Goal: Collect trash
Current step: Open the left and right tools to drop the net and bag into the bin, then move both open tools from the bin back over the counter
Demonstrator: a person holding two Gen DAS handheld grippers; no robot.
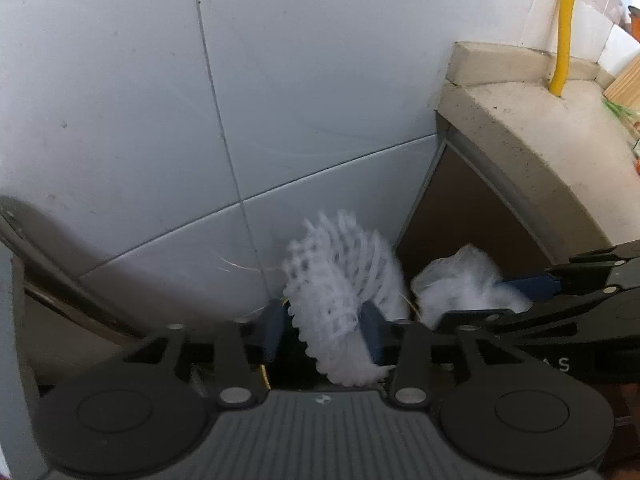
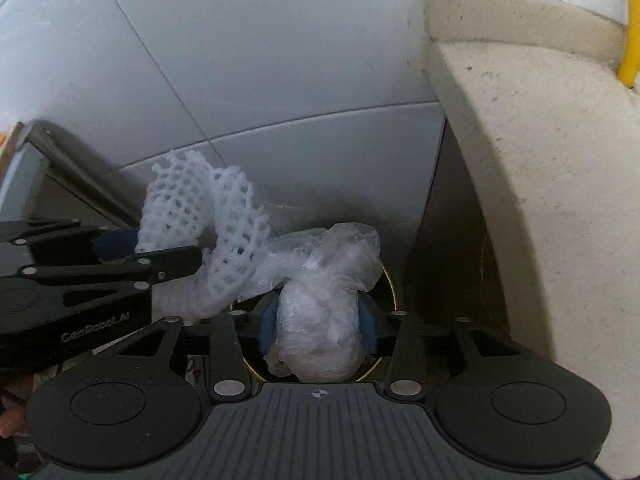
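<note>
Below both grippers, at six o'clock, a dark bin mouth [image 2: 390, 280] is glimpsed. Foam netting [image 1: 340, 300] is clenched by the left gripper [image 1: 324, 334], crumpled plastic film [image 2: 320, 320] by the right gripper [image 2: 318, 330]; release should be made squarely over it.

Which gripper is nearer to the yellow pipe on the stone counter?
Right. The right gripper, shut on crumpled plastic wrap, is on the yellow pipe's side; the left gripper, holding foam net, is farther.

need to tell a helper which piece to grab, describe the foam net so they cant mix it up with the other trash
Look at the grey tiled wall left of the beige stone counter. In front of it, the left gripper is clamped on the white foam fruit net. Unlike the crumpled clear plastic wrap beside it in the right gripper, it has an open lattice of holes.
</note>
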